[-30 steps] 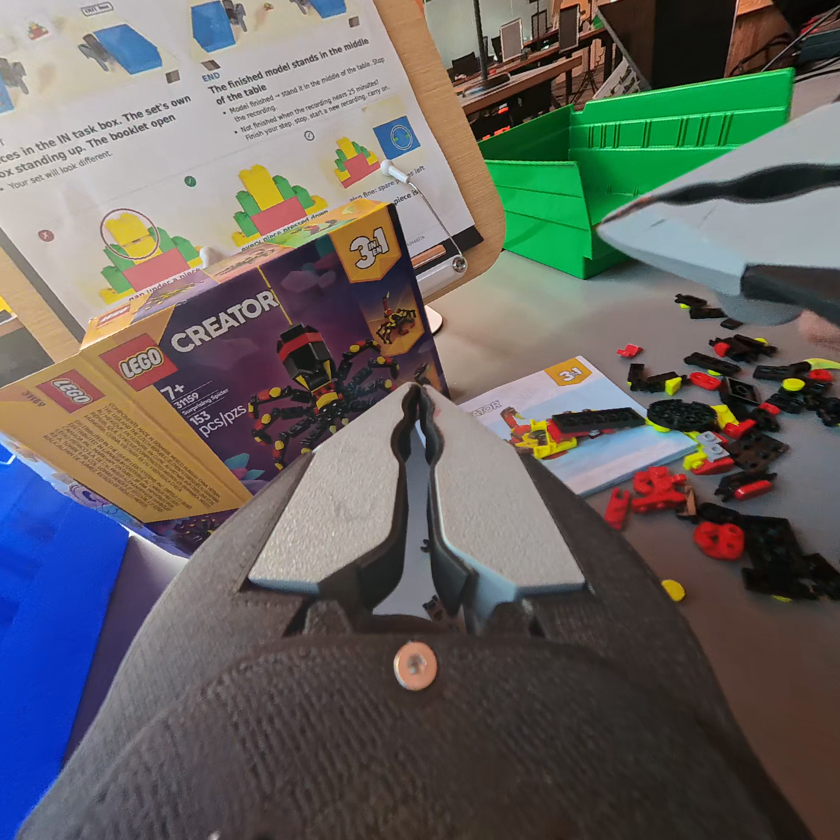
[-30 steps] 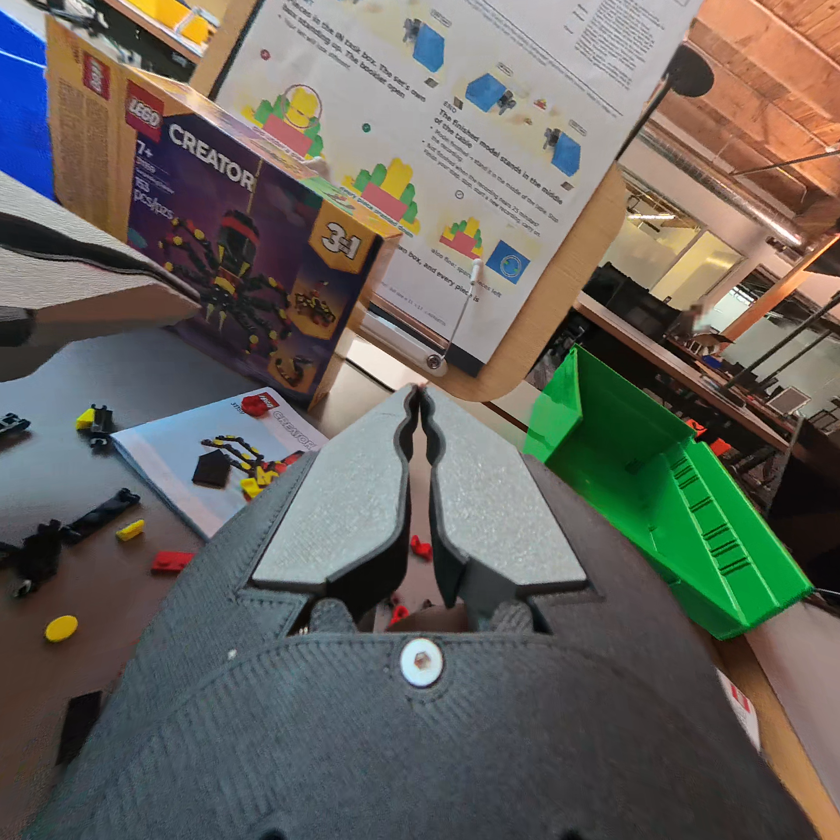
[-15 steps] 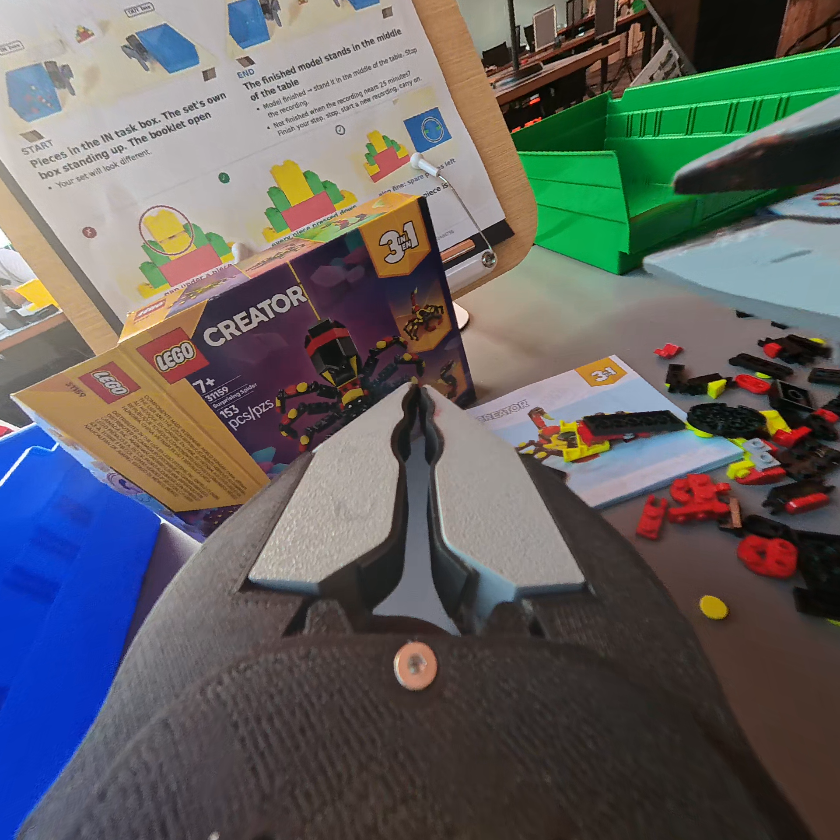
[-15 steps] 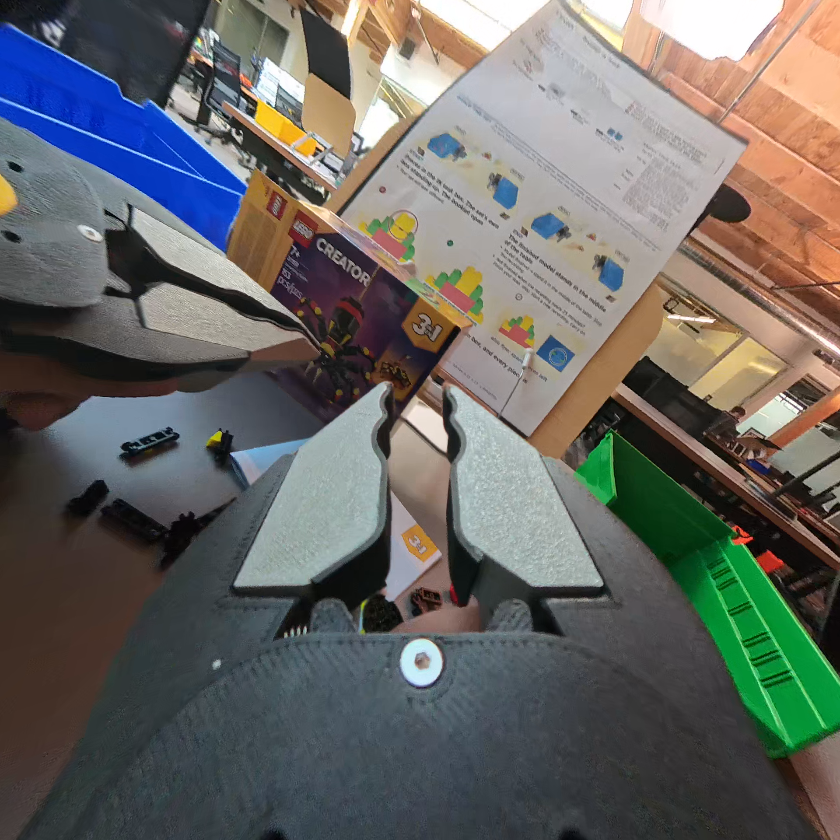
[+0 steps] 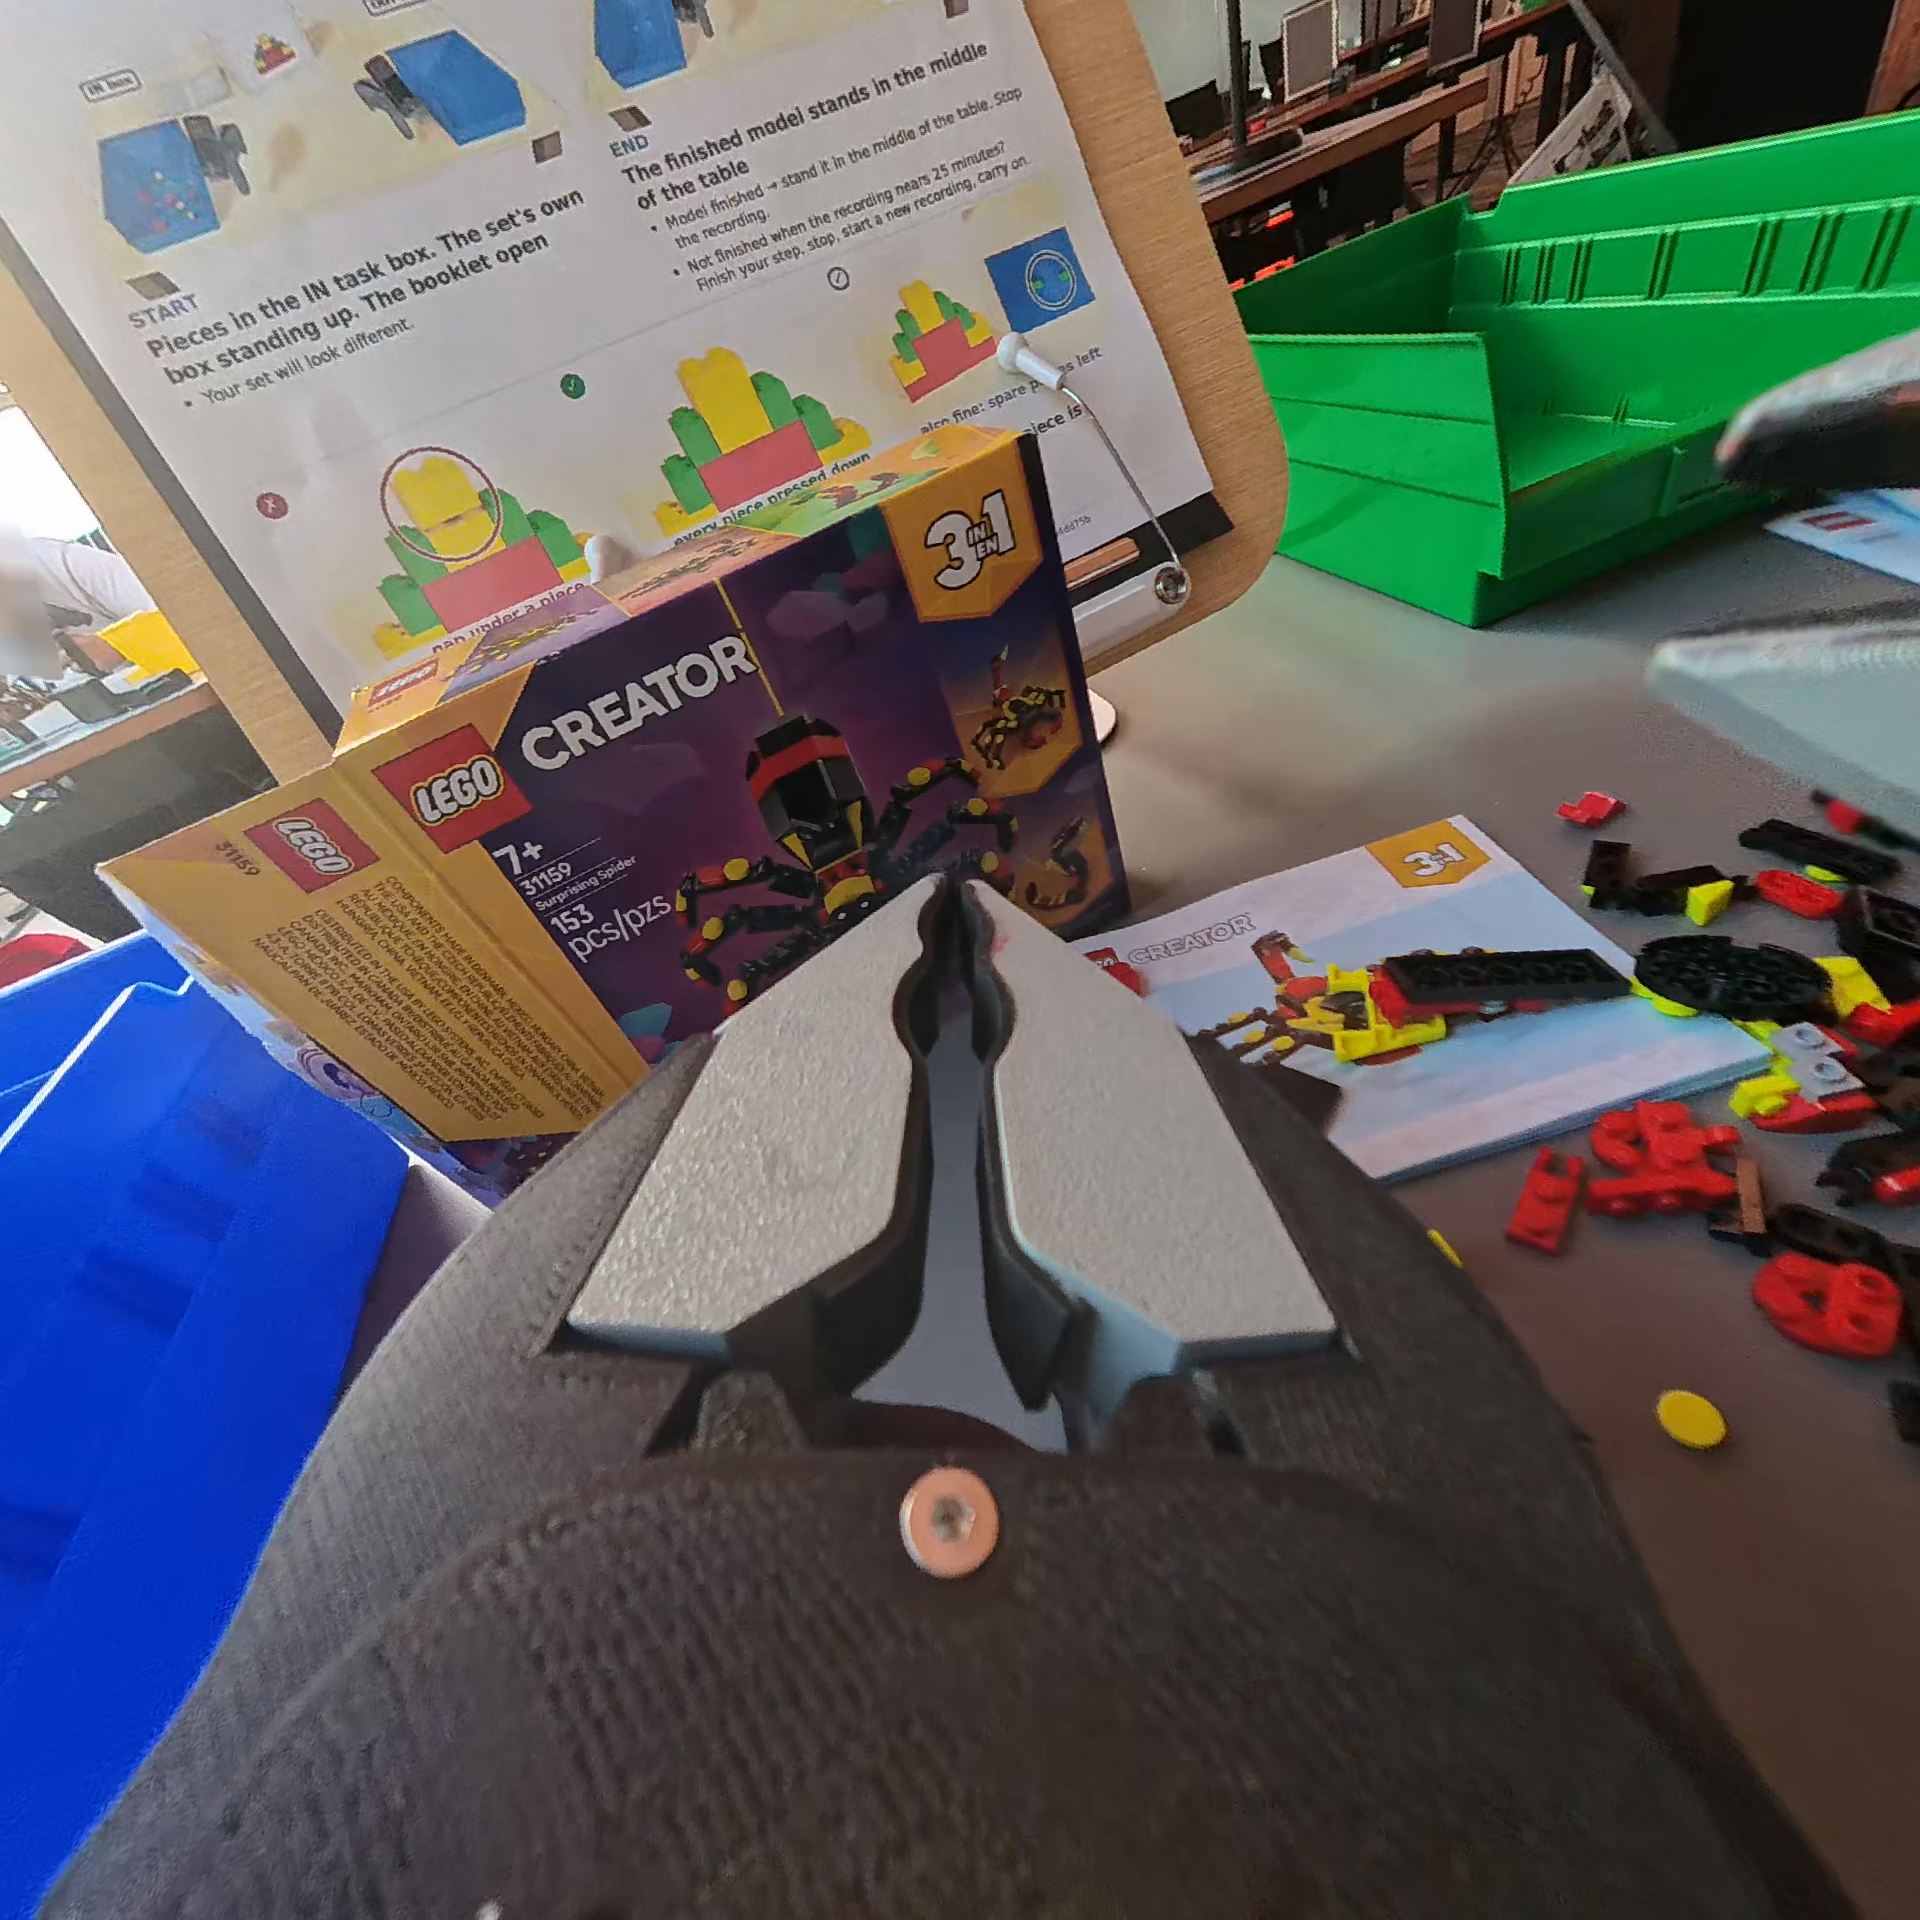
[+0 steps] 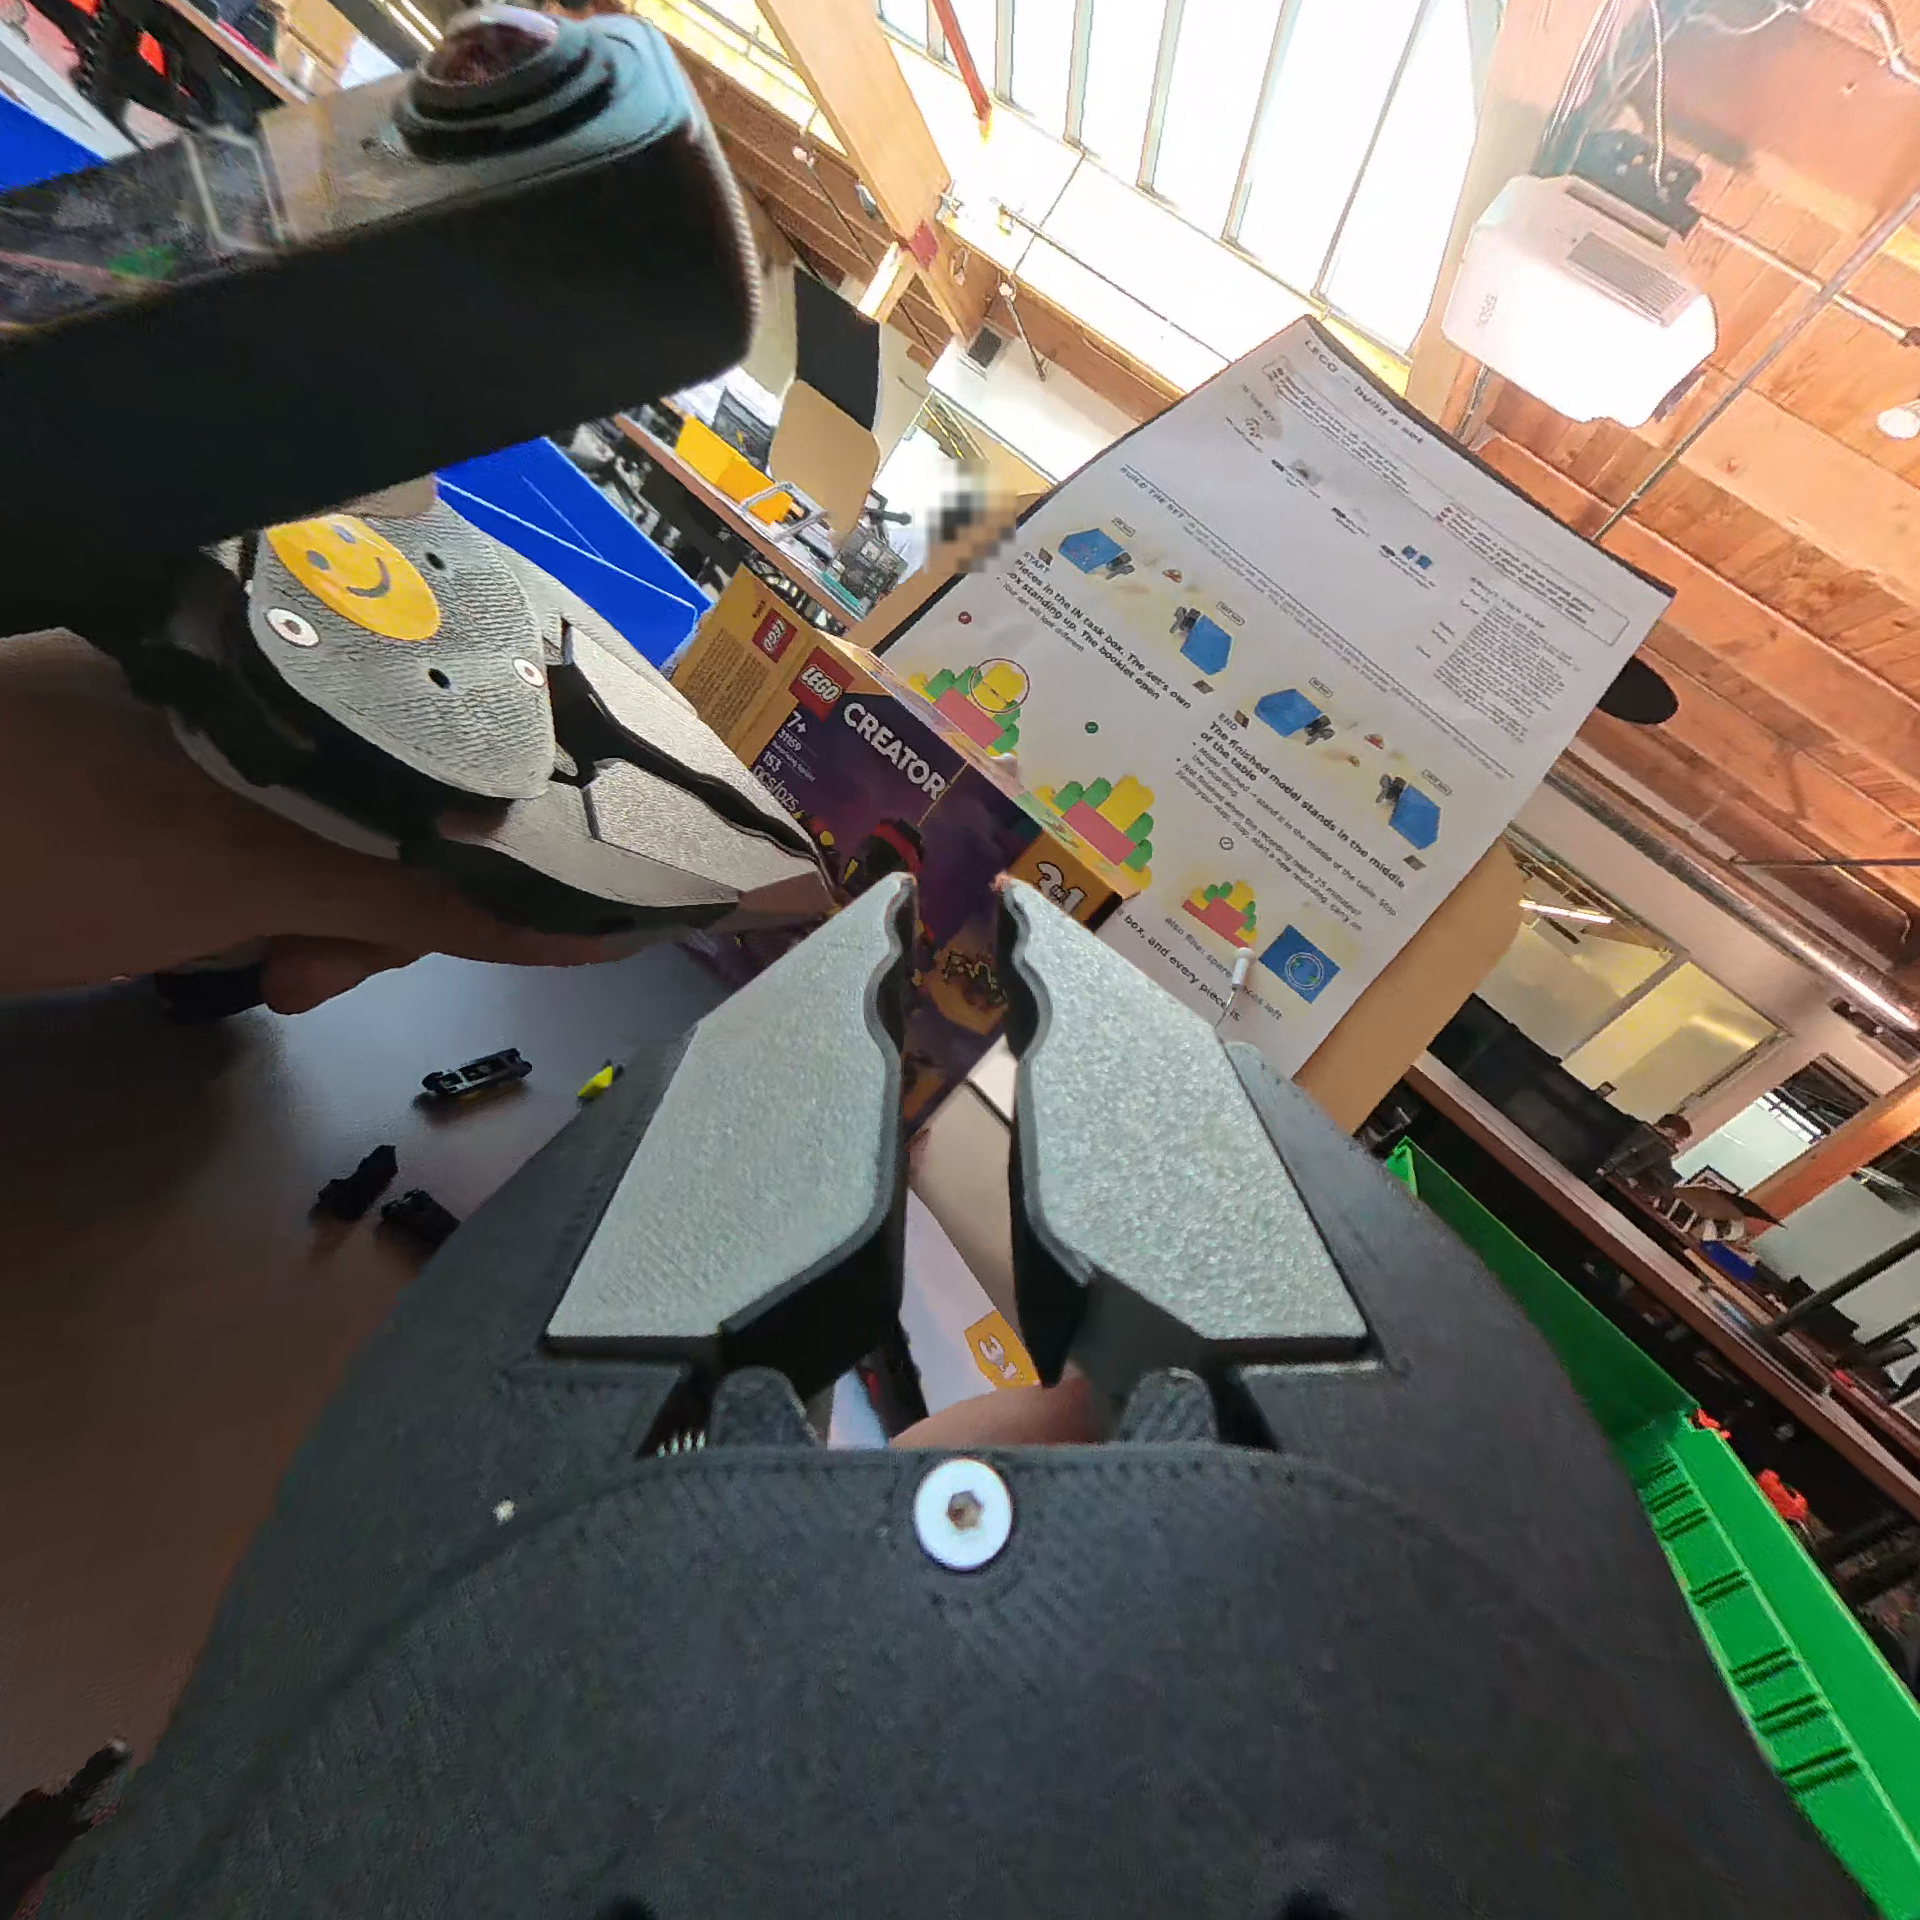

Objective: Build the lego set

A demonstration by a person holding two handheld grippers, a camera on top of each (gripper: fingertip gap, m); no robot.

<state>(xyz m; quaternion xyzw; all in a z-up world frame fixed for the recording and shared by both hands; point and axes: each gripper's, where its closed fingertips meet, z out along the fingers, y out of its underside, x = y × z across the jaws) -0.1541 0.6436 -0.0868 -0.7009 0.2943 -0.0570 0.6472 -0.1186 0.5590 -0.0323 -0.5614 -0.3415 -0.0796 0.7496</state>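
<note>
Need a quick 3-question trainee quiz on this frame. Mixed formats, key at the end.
1. True or false: the left gripper is holding a brick.
2. The booklet lies: A) inside the green bin B) flat on the table, right of the set box C) on top of the box.
3. Fill in: the right gripper has its jaws ____.

Key: 1 false, shut and empty; 2 B; 3 open.
</note>
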